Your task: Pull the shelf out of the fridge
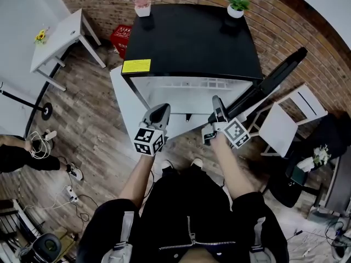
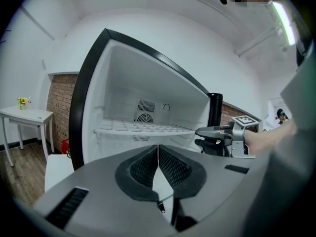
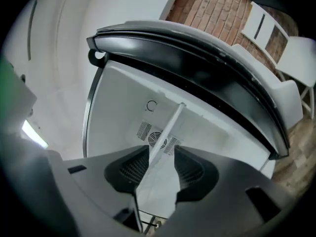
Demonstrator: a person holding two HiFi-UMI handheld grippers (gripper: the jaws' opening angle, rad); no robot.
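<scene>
A small fridge (image 1: pixel 192 43) with a black top stands open, its door (image 1: pixel 274 78) swung out to the right. Inside lies the white wire shelf (image 1: pixel 192 84), level across the cavity (image 2: pixel 143 129). My left gripper (image 1: pixel 163 109) hovers in front of the opening, shut with nothing held (image 2: pixel 158 147). My right gripper (image 1: pixel 216 101) is at the shelf's right front and rolled onto its side, with one finger above the other (image 2: pixel 203 137). It is open. The shelf's front edge (image 3: pixel 168 127) shows in the gap of the right gripper (image 3: pixel 160 154), and the pads do not press on it.
Two potted plants (image 1: pixel 142 5) (image 1: pixel 237 5) sit on the fridge top. A white table (image 1: pixel 57 34) and a red crate (image 1: pixel 119 37) are at the left, a white chair (image 1: pixel 290 116) at the right beyond the door. Cables (image 1: pixel 38 144) lie on the wooden floor.
</scene>
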